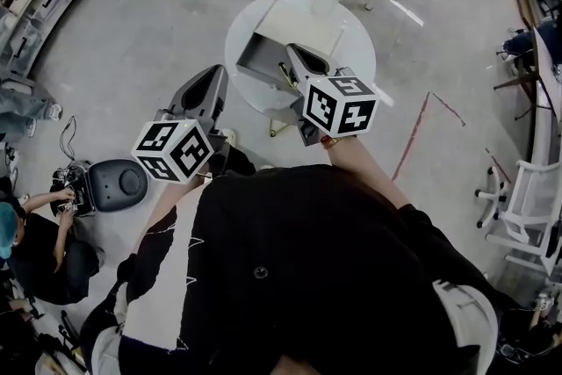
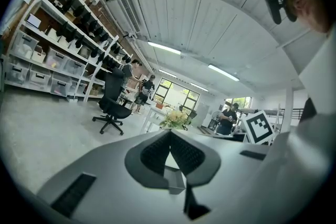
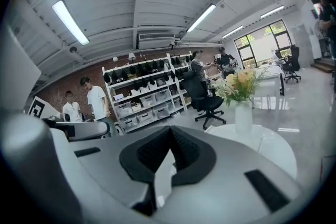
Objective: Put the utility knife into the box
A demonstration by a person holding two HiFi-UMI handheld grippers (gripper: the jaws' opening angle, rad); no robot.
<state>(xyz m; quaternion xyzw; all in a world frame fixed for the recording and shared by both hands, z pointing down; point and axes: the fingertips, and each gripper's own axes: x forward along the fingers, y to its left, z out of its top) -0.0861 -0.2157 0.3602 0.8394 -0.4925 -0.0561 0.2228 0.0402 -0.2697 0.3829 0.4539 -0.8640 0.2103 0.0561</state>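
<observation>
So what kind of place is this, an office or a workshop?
Probably an open-plan lab or workshop office. Tall shelves stacked with storage bins line one side, a black swivel chair stands in the open, and strip lights run overhead.

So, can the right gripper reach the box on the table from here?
Probably yes: the right gripper hangs right beside the box over the table, nothing between them, jaws shut and empty.
</observation>
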